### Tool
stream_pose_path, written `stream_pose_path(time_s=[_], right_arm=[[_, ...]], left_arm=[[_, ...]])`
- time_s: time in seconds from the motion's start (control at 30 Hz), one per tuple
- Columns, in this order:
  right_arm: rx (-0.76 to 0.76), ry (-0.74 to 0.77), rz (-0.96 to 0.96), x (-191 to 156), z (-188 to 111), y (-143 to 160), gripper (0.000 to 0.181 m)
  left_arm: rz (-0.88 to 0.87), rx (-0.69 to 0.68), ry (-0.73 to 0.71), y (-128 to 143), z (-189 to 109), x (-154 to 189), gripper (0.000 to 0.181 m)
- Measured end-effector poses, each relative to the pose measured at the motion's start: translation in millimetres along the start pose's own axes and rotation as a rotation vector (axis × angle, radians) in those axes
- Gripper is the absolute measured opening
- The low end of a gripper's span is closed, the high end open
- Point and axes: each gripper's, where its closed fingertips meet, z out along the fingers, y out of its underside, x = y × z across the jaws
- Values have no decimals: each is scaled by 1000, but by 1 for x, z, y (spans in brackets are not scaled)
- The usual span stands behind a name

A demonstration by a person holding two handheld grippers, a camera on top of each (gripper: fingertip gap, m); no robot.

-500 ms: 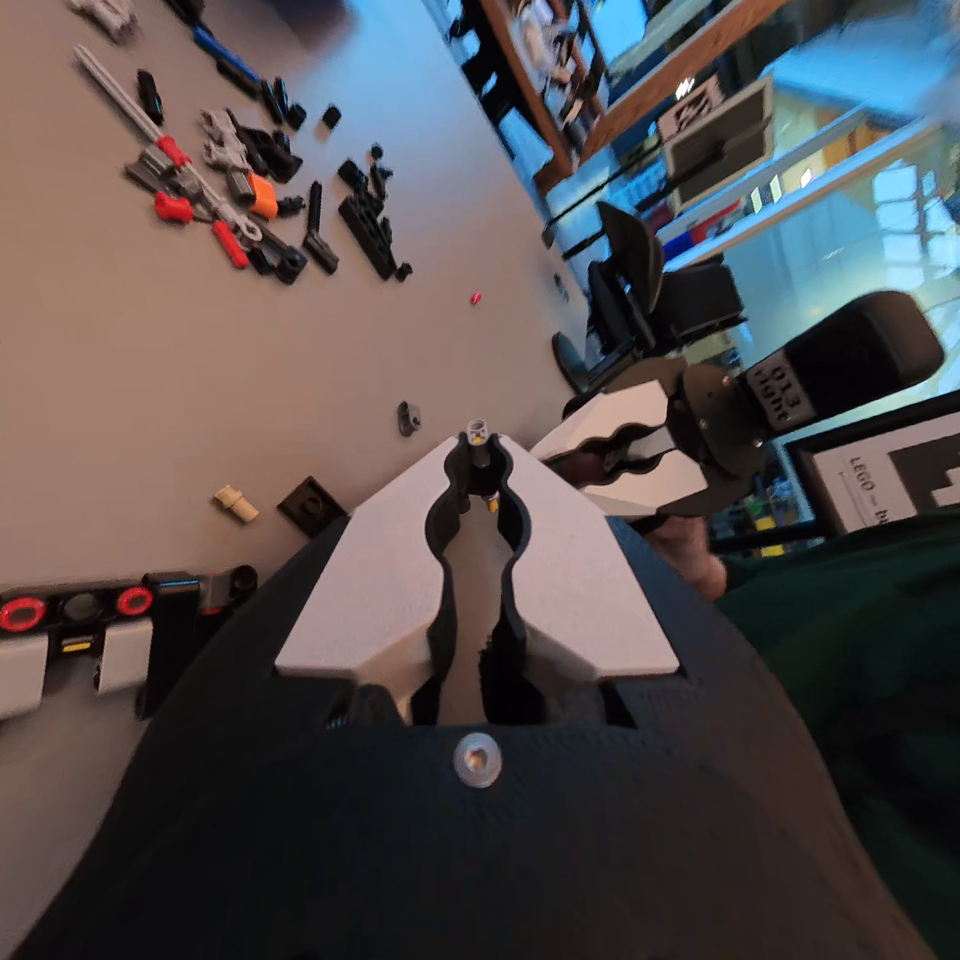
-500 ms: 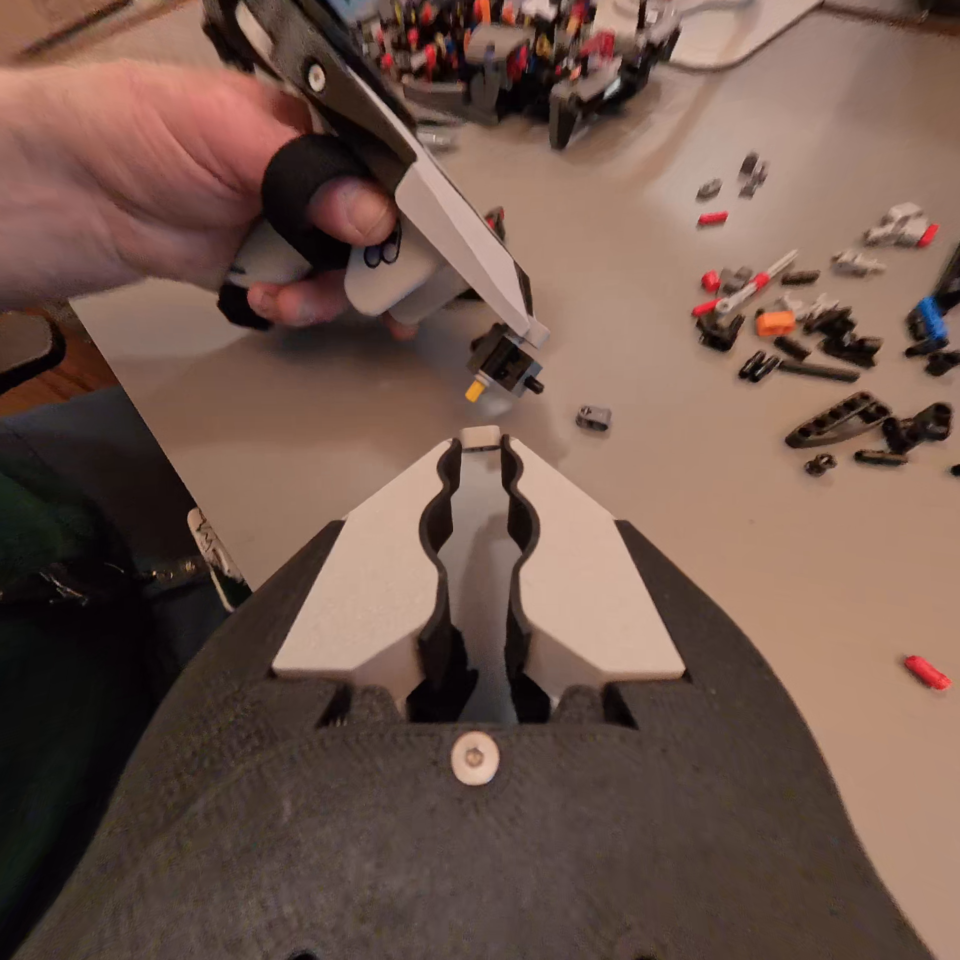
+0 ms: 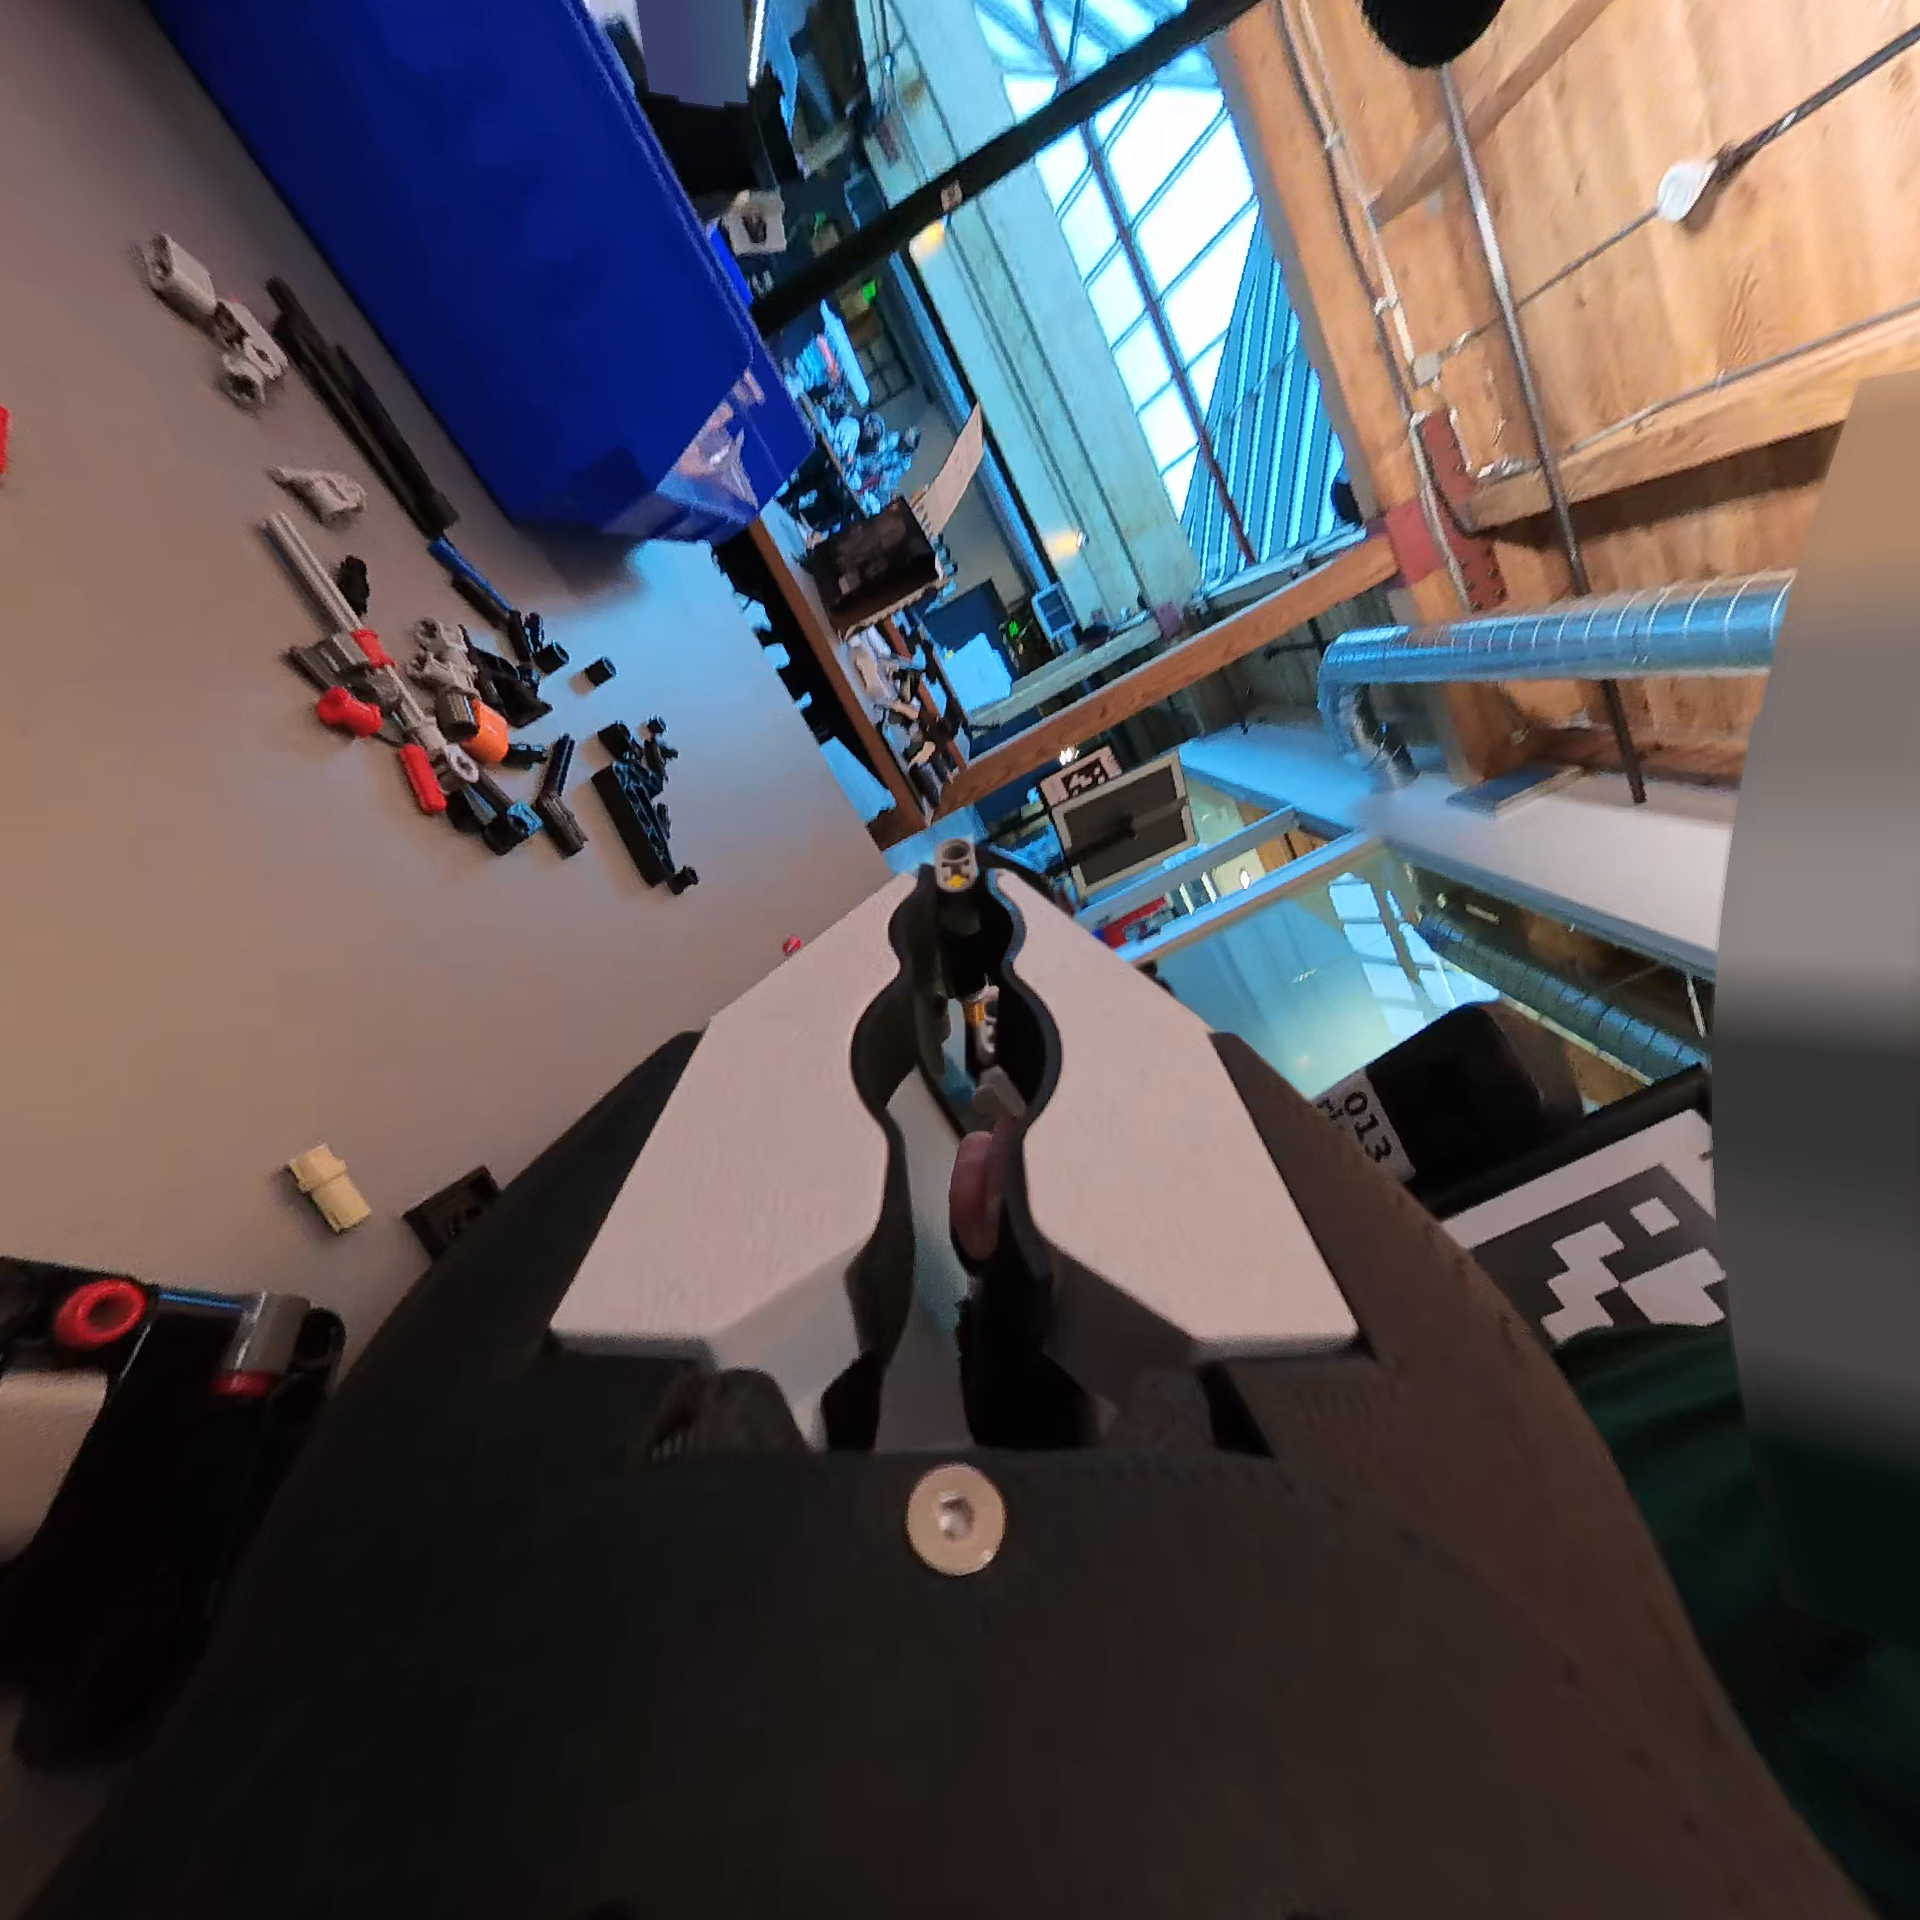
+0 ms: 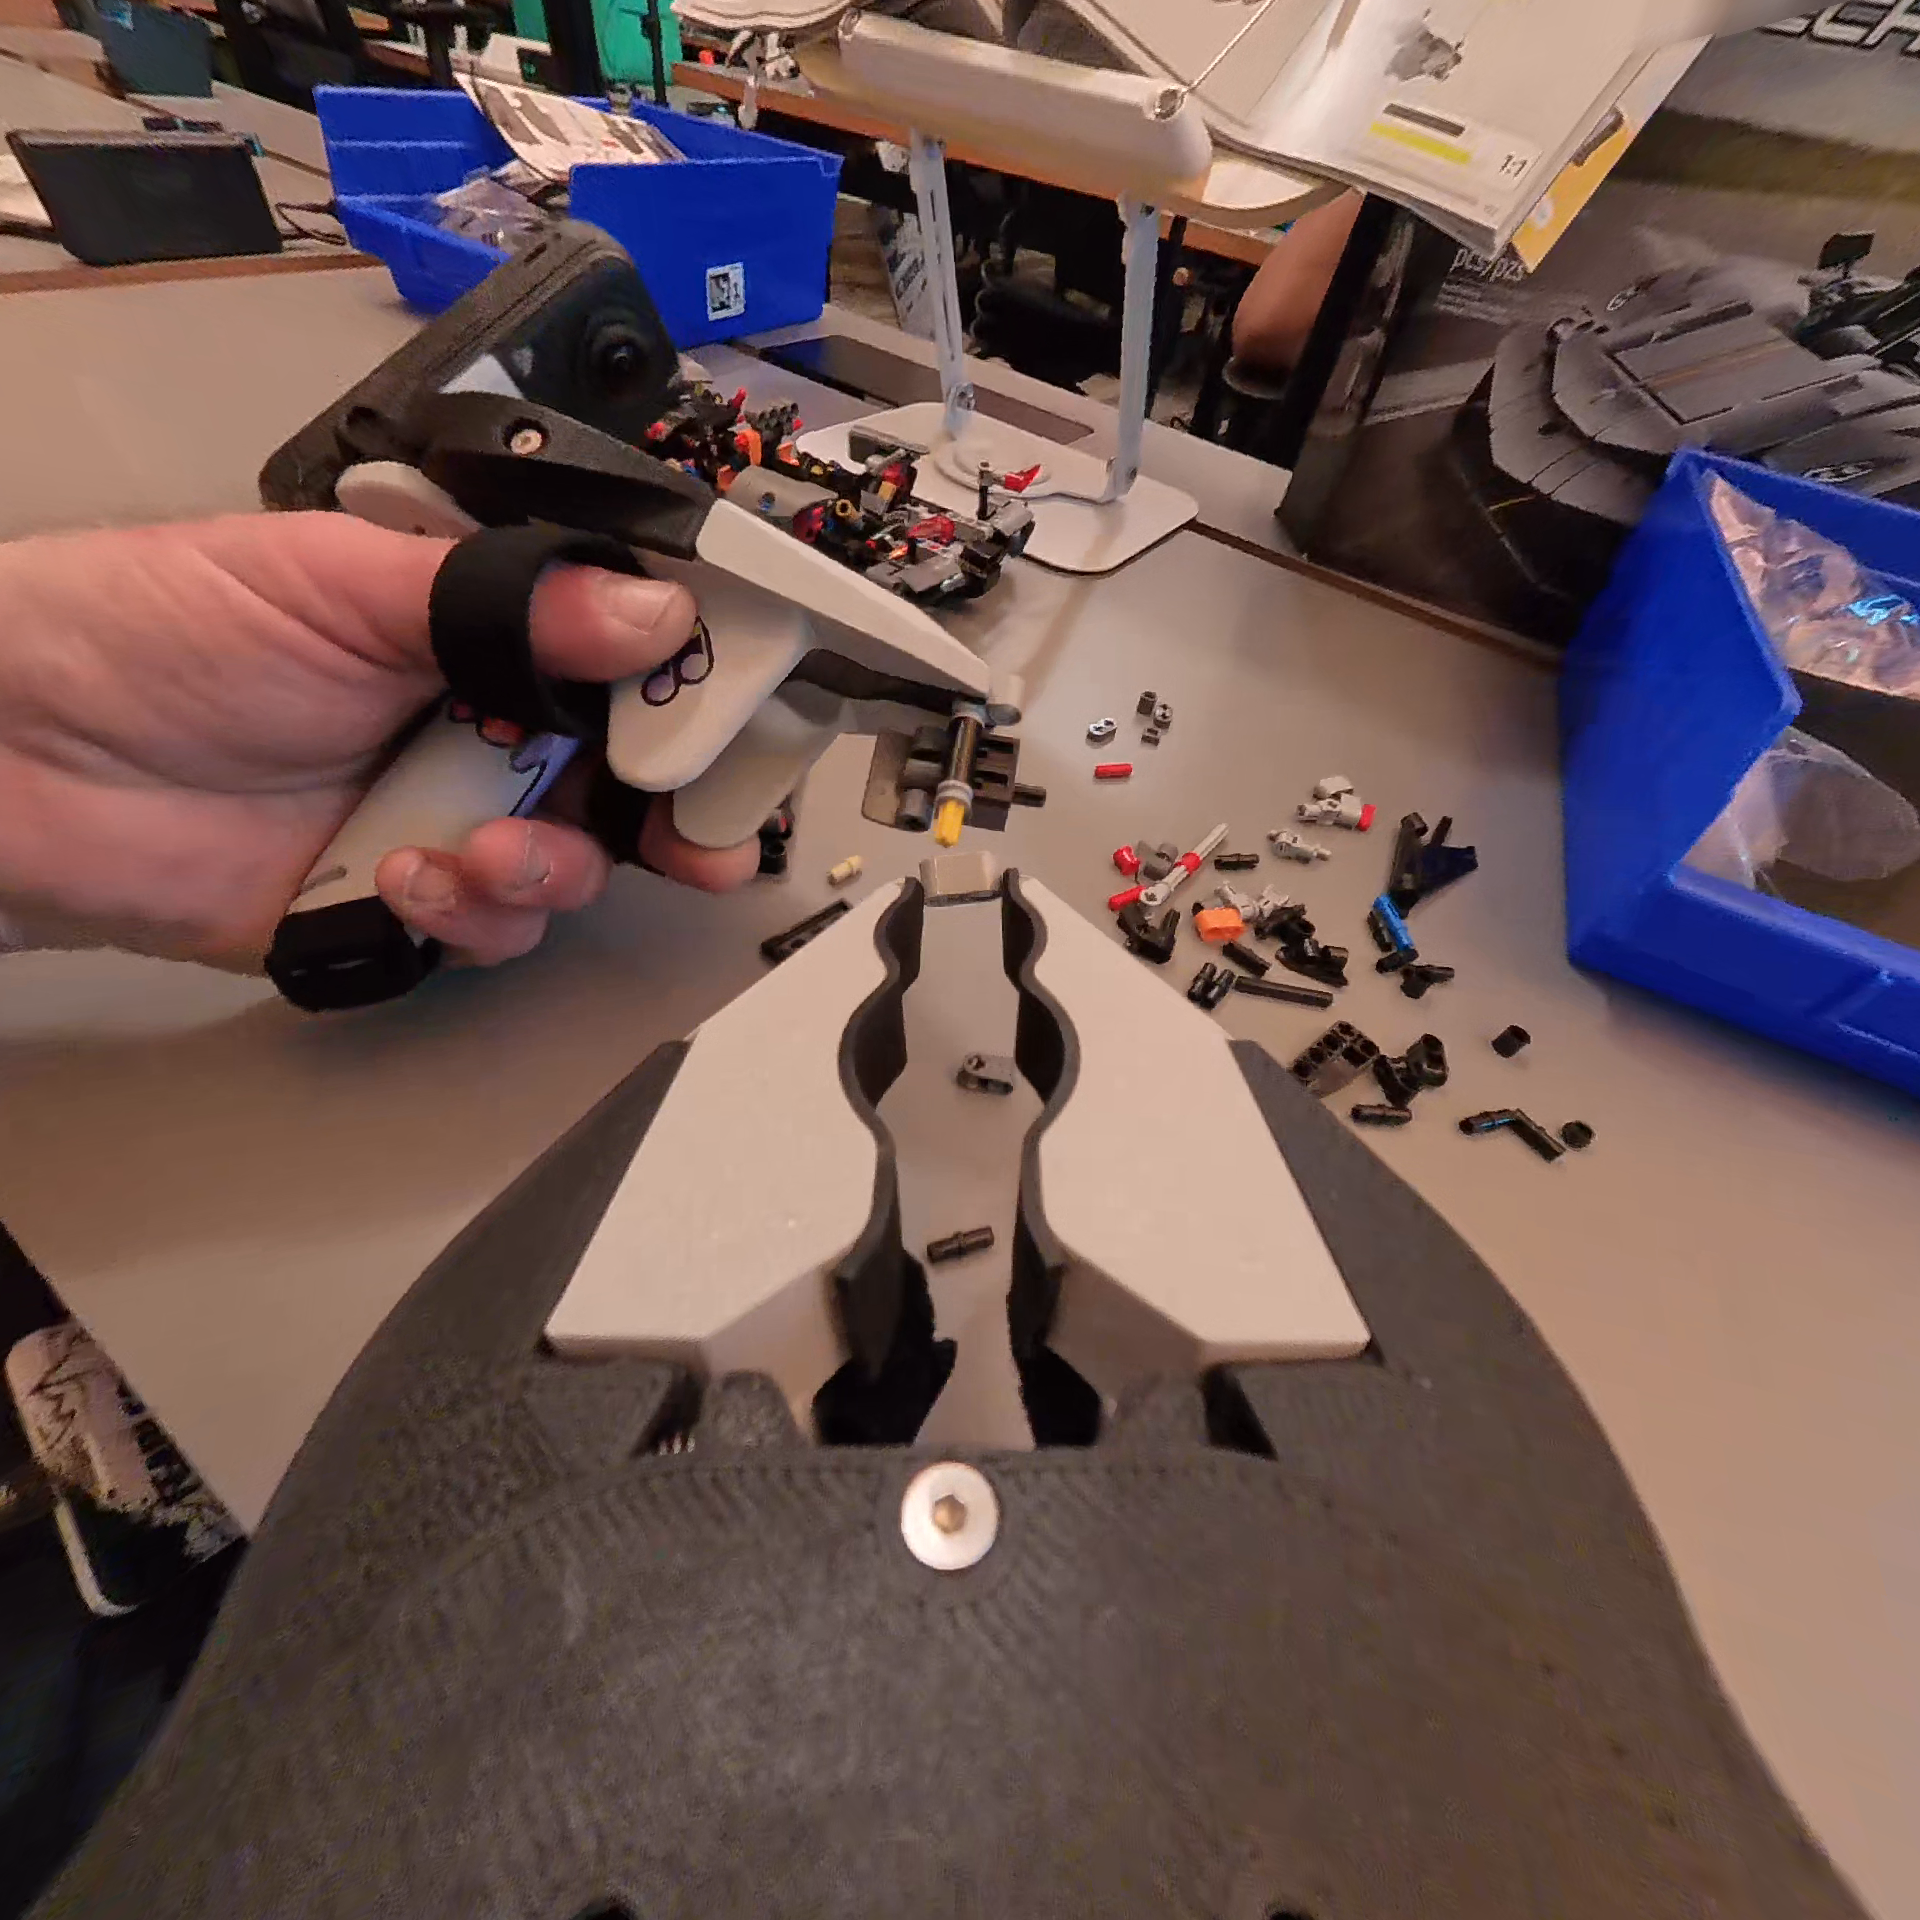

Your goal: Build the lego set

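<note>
Left hand-held gripper (image 4: pixel 982 707): closed on a small black subassembly (image 4: pixel 961 774), pinched at the tips, grey connector end poking past them in the left wrist view (image 3: pixel 954 864). Held up off the surface (image 4: pixel 623 1039), tilted nose-down, gripped by a hand (image 4: pixel 312 727) with a black strap over one finger. Yellow axle tip (image 4: pixel 945 828) sticking out of the subassembly's near end, aimed toward the right hand-held gripper.

Right hand-held gripper (image 4: pixel 961 883): nearly closed, pinching a small grey piece (image 4: pixel 956 873) between its tips. Just below and in front of the yellow tip, close but apart. Lying on the surface under the gap between the fingers: a dark connector (image 4: pixel 985 1075) and a black pin (image 4: pixel 958 1244).

Beyond, to the right: loose parts (image 4: pixel 1268 914) scattered on the surface, black, grey, red, one orange, one blue. A tan pin (image 4: pixel 845 870) just beside the left hand. Farther back, a partly built model (image 4: pixel 883 499) next to a white stand (image 4: pixel 1039 488) carrying an open booklet (image 4: pixel 1434 104). Blue bins at far right (image 4: pixel 1704 790) and far back (image 4: pixel 707 239). Product box (image 4: pixel 1621 343) behind the right bin.

In the left wrist view: a black-and-red built section (image 3: pixel 156 1340) at the lower left edge, and a black plate (image 3: pixel 452 1210) near the tan pin.
</note>
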Motion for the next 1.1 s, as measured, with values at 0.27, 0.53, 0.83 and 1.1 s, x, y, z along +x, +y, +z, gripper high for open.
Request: stream_pose_path(time_s=[0.27,0.53,0.83,1.1], right_arm=[[0,63,-32,12,10,-4,13],[-8,67,-22,18,14,-5,13],[-10,51,0,17,17,-6,13],[15,39,25,17,17,-8,13]], left_arm=[[34,92,9,-8,7,4,5],[54,118,0,-10,7,1,5],[104,135,-21,-12,7,2,5],[126,156,-8,-14,8,7,5]])
